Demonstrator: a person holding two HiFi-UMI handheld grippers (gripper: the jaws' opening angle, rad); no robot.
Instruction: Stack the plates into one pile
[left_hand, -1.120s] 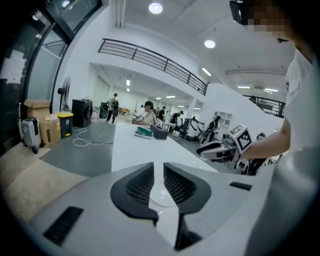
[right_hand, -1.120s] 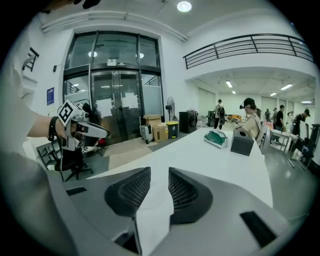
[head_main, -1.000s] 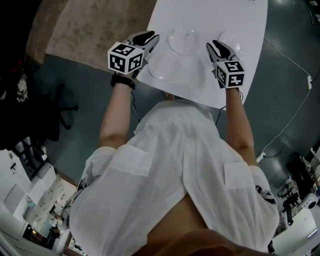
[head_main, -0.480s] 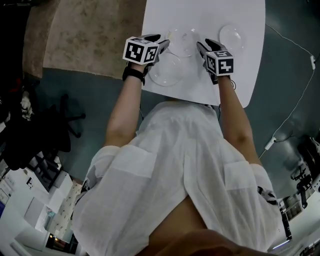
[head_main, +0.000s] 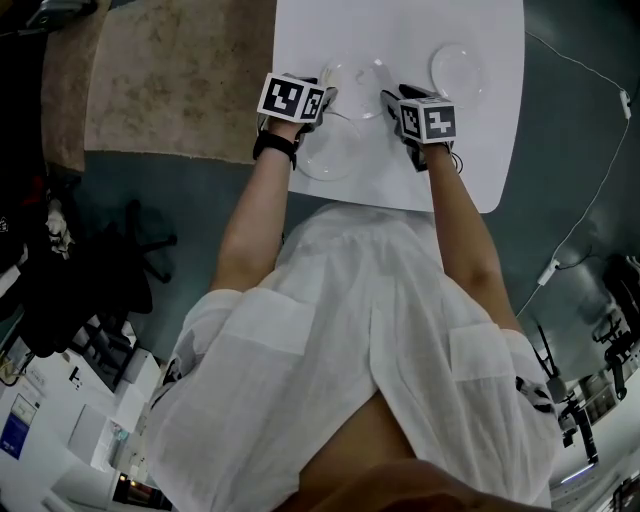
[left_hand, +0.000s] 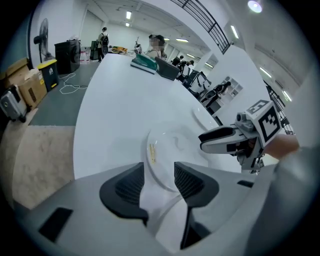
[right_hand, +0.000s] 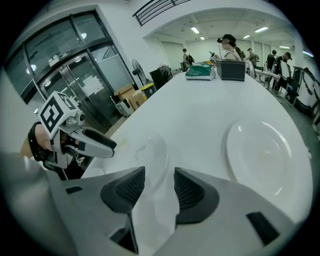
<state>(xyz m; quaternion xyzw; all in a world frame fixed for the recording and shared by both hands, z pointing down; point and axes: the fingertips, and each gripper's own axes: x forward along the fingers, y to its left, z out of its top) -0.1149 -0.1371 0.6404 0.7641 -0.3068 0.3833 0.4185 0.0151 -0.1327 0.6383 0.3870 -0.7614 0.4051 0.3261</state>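
Three plates lie on the white table (head_main: 400, 30). A clear middle plate (head_main: 358, 82) sits between my two grippers. Another clear plate (head_main: 328, 152) lies near the front edge, by my left wrist. A white plate (head_main: 458, 68) lies to the right. My left gripper (head_main: 326, 97) is at the middle plate's left rim, its jaws opening; the plate (left_hand: 170, 150) reaches into the gap of the left gripper (left_hand: 159, 186) with the pads apart from it. My right gripper (head_main: 391, 99) is at that plate's right side, jaws opening, nothing pressed between them; the plate (right_hand: 150, 150) lies just ahead of the right gripper (right_hand: 155, 187).
The white plate (right_hand: 260, 150) lies to the right of my right gripper. Laptops and a green box (left_hand: 145, 61) stand at the table's far end, with people beyond. A beige rug (head_main: 170, 80) lies left of the table and a cable (head_main: 590, 110) runs over the floor on the right.
Both grippers have come down to the table and drawn in on either side of the middle plate. Their jaws have spread wider.
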